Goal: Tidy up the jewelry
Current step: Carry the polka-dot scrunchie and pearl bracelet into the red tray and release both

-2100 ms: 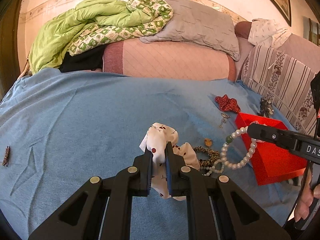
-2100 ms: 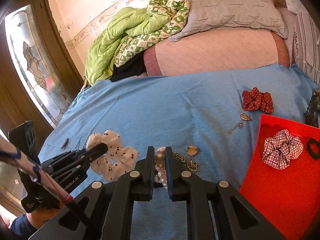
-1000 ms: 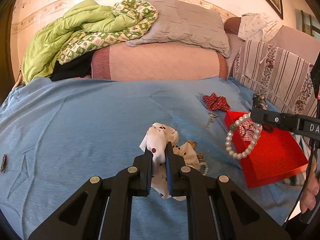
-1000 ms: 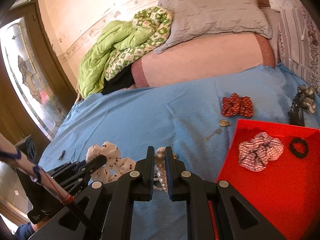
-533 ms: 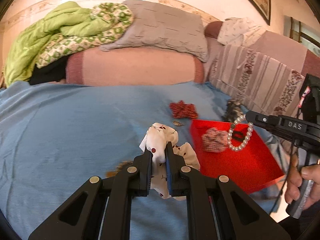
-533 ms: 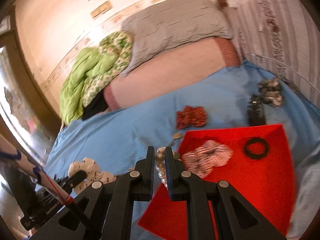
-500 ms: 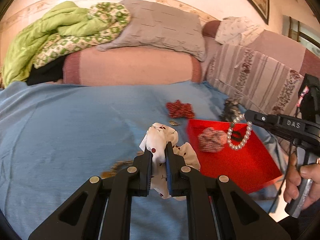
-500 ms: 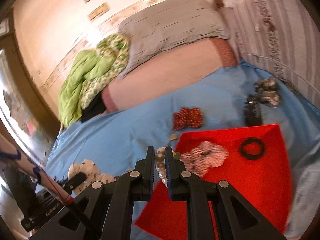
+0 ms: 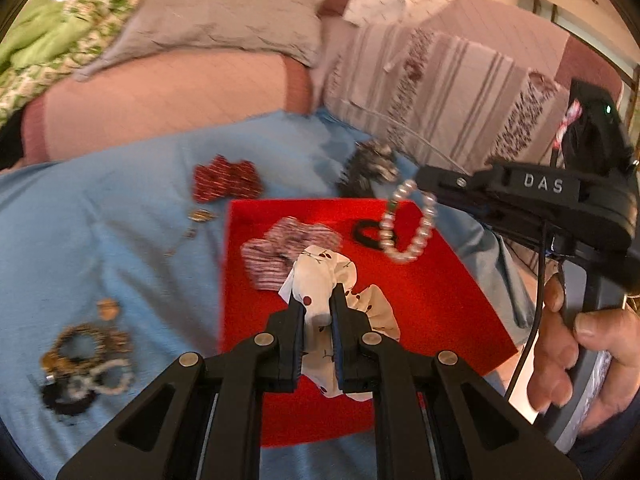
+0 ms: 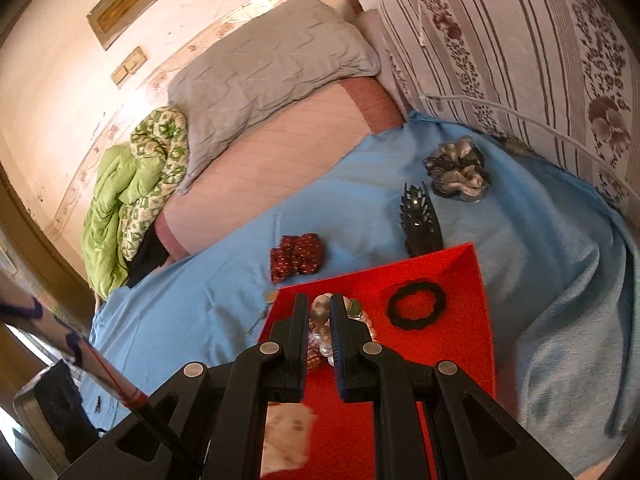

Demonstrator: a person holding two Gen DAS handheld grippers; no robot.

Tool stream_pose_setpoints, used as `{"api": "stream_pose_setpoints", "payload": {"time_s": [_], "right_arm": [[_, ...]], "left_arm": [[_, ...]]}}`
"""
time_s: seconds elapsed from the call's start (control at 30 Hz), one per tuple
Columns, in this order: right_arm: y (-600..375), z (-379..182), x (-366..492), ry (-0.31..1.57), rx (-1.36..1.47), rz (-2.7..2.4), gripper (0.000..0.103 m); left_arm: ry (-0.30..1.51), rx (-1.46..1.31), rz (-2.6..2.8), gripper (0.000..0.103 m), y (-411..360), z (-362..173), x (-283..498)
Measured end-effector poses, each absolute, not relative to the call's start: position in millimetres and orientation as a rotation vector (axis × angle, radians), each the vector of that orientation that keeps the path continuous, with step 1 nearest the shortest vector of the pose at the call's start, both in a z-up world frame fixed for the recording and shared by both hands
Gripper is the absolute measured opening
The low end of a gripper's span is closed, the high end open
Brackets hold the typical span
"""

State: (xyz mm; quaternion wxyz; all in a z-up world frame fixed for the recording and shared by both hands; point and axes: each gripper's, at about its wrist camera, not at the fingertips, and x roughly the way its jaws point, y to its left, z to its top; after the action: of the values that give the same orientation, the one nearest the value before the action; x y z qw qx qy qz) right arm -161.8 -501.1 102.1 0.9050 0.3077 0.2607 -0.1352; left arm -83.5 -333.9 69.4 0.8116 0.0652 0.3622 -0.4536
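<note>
My left gripper (image 9: 318, 304) is shut on a white cherry-print scrunchie (image 9: 320, 276) and holds it over the red tray (image 9: 432, 300) on the blue bed cover. My right gripper (image 10: 319, 320) is shut on a pearl bracelet (image 10: 320, 334), which hangs over the same tray (image 10: 452, 344). In the left wrist view the bracelet (image 9: 408, 224) dangles from the right gripper (image 9: 420, 180) above the tray's far side. A red-and-white checked scrunchie (image 9: 280, 248) and a black hair tie (image 10: 416, 306) lie in the tray.
A red dotted scrunchie (image 10: 296, 260), a black claw clip (image 10: 420, 224) and a grey scrunchie (image 10: 458, 174) lie beyond the tray. A heap of bracelets and beads (image 9: 84, 364) and a small pendant (image 9: 200, 216) rest left of it. Pillows line the back and right.
Both grippers have swung right from the open bed cover to above the red tray, each keeping its hold. The jewelry heap now lies off to the left.
</note>
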Motion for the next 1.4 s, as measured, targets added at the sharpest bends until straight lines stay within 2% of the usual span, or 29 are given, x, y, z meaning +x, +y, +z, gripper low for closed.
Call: {"api": "stream_pose_setpoints", "payload": {"time_s": [0.33,0.83,1.0,1.07,1.17,1.3,1.4], "right_arm": [[-519,80,-148,0.603,0.666,-0.307,0.011],[-542,55,-154,0.732,0.692,-0.466,0.011],[-543,53,-155,0.748,0.692,-0.479,0.012],[-544,53,-156,0.747,0.697,-0.485,0.012],[-544,54,-156,0.748,0.696,-0.491,0.012],[-543,60,-159,0.729,0.679,-0.505,0.021],[-541,65,-160,0.710,0.667,-0.520,0.022]], "left_arm": [[0.819,0.212,-0.962,0.011,-381,47,-69],[0.841,0.261,-0.923,0.012,-391,37,-64],[0.845,0.259,-0.920,0.019,-392,37,-64],[0.844,0.258,-0.916,0.027,-392,37,-64],[0.837,0.257,-0.917,0.028,-392,40,-66],[0.825,0.248,-0.916,0.030,-389,46,-67],[0.808,0.237,-0.915,0.032,-385,53,-68]]}}
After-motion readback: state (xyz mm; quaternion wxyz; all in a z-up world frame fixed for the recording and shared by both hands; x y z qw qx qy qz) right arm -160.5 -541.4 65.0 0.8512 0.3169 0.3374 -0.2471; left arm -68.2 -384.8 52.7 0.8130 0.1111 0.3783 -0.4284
